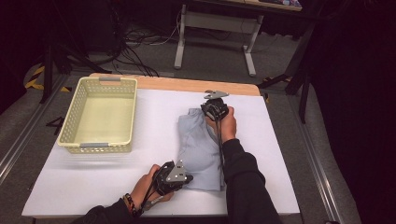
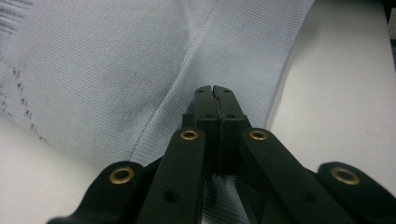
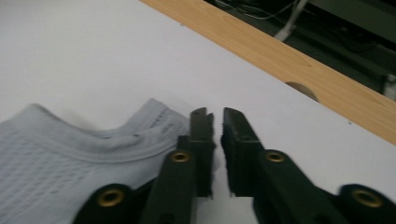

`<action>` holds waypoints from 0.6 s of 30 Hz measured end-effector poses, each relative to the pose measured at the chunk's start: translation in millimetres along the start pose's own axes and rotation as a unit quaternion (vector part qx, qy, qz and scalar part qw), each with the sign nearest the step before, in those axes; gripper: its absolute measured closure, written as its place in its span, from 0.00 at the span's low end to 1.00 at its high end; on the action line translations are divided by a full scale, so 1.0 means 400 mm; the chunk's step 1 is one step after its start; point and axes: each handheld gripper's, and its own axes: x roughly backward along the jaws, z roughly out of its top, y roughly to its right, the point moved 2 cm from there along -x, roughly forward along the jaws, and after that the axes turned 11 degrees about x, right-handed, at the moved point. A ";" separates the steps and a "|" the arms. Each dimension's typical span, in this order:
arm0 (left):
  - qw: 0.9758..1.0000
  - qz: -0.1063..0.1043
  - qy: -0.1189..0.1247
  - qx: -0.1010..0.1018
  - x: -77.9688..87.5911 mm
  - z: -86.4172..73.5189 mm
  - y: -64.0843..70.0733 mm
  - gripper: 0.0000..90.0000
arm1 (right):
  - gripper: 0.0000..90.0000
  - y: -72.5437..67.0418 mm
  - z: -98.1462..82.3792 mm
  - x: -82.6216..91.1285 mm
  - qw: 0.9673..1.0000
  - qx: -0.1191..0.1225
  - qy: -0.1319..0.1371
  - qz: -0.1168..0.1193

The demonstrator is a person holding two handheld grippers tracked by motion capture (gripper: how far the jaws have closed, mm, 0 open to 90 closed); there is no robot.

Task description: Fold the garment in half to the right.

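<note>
Ribbed pale-blue knit garment [image 1: 198, 147], folded rectangle

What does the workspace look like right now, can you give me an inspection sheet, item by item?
Surface: white table top, wooden far edge.
Job's things: folded pale blue garment, flat near centre.
Clutter: empty yellow basket, far left.
Grippers: left tongs shut on the garment's near edge; right tongs at its far collar corner, narrow gap, grip unclear.
Cables: one trails from each gripper; a tangle on the floor.
Surroundings: dark room, white table legs behind.
</note>
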 end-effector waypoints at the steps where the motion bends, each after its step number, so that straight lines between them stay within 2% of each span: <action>1: 1.000 0.000 0.000 0.000 0.000 0.000 0.000 1.00 | 0.99 -0.002 0.002 0.012 1.000 -0.001 0.010 0.008; 3: 1.000 0.001 -0.002 0.002 0.001 -0.001 0.000 1.00 | 0.99 -0.009 0.002 0.028 0.999 0.004 0.021 0.029; 5: 1.000 -0.001 -0.001 0.002 0.000 0.000 -0.001 1.00 | 1.00 -0.022 -0.007 0.038 0.998 0.015 0.026 0.063; 6: 1.000 -0.001 -0.001 0.002 0.001 0.000 -0.002 1.00 | 1.00 -0.029 -0.013 0.034 0.996 0.025 0.014 0.081; 8: 1.000 0.000 -0.002 0.002 0.001 0.000 0.000 1.00 | 1.00 -0.042 -0.029 0.023 0.995 0.047 -0.009 0.089; 12: 1.000 0.001 0.000 0.000 0.000 0.001 0.000 1.00 | 0.99 -0.046 -0.051 -0.011 0.994 0.045 -0.035 0.088; 14: 1.000 0.002 -0.001 -0.003 0.001 0.001 0.001 1.00 | 1.00 -0.046 -0.050 -0.022 0.995 0.042 -0.031 0.079; 18: 1.000 -0.003 -0.003 -0.001 0.002 0.001 0.001 1.00 | 1.00 -0.047 -0.033 -0.041 0.996 0.058 -0.041 0.048</action>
